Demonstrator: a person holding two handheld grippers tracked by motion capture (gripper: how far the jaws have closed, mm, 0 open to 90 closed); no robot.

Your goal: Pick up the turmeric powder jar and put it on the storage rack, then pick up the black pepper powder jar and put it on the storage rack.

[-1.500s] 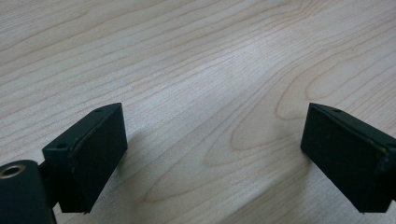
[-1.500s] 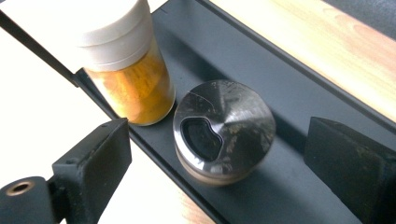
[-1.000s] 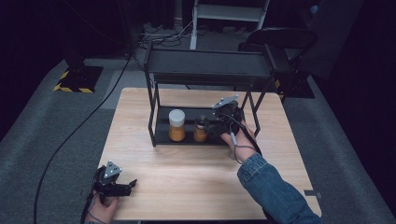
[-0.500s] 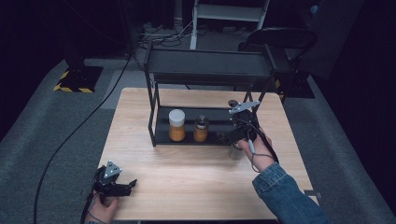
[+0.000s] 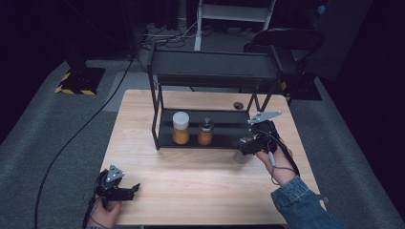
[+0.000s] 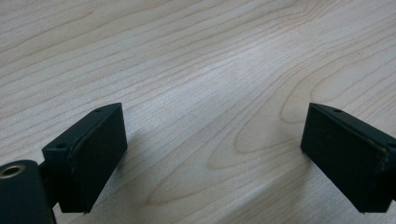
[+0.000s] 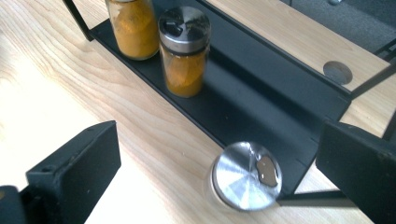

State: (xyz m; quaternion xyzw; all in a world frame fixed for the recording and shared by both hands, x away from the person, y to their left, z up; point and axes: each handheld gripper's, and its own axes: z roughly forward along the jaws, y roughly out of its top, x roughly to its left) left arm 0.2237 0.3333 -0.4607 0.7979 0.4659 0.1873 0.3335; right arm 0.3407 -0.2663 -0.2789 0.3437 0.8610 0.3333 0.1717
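Observation:
A small jar with a silver shaker lid (image 7: 246,176) stands on the wooden table just in front of the black rack's lower shelf (image 7: 261,107), near its right end. My right gripper (image 7: 219,144) hovers over this jar, open, jaws wide on either side and touching nothing. In the high view the right gripper (image 5: 245,146) sits at the rack's front right corner with the jar (image 5: 240,156) under it. On the shelf stand a white-lidded jar of orange powder (image 5: 180,128) and a metal-lidded shaker (image 5: 205,132). My left gripper (image 5: 120,190) rests open over bare wood (image 6: 212,140).
The two-tier black rack (image 5: 212,67) takes up the table's back half; its legs and top shelf hang over the lower shelf. A round cable hole (image 5: 238,105) lies behind it. Bare wood stretches between the two grippers along the table's front.
My right gripper has drawn back from the shelf beside the shaker, moving right and toward the table's near side. The left gripper has stayed put.

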